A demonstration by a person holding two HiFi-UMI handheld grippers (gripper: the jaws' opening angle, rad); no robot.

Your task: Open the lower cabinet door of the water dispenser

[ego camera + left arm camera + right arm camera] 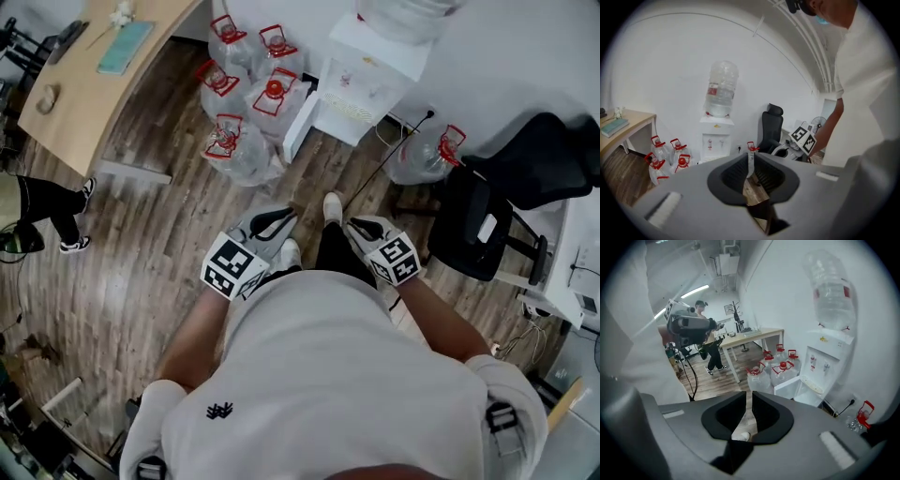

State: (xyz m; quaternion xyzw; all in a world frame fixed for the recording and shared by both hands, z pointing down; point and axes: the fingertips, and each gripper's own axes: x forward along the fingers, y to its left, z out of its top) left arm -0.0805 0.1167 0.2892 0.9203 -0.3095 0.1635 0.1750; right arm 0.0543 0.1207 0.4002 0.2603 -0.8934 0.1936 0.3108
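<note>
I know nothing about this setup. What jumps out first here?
A white water dispenser stands against the far wall, its lower cabinet door swung open, beside a cluster of red-capped water jugs. Nearer, a person holds the left gripper and right gripper, each bearing a marker cube.

The dispenser (pixel 366 84) is white. The jugs (pixel 272 98) are clear with red caps. The chair (pixel 473 225) is black, the floor (pixel 141 253) brown wood-grain, the desk (pixel 80 103) tan.
</note>
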